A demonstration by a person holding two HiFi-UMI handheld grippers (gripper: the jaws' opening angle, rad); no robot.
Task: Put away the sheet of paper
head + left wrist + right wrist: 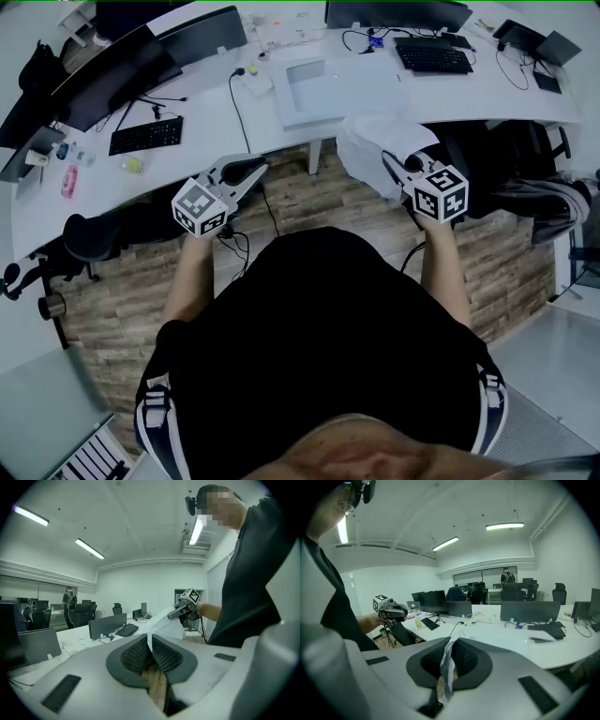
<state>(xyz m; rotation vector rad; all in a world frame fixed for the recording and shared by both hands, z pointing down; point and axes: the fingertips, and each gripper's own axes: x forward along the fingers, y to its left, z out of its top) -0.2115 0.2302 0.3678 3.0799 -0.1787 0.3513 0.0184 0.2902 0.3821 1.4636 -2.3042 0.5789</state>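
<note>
While right tool [450,645] pinches sheet of paper [373,139], white desk [211,98] just beyond

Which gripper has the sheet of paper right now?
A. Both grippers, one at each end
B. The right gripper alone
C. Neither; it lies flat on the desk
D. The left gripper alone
B: the right gripper has its fingers shut on the crumpled sheet of paper, which hangs off the desk edge, while the left gripper stands apart from it.
</note>
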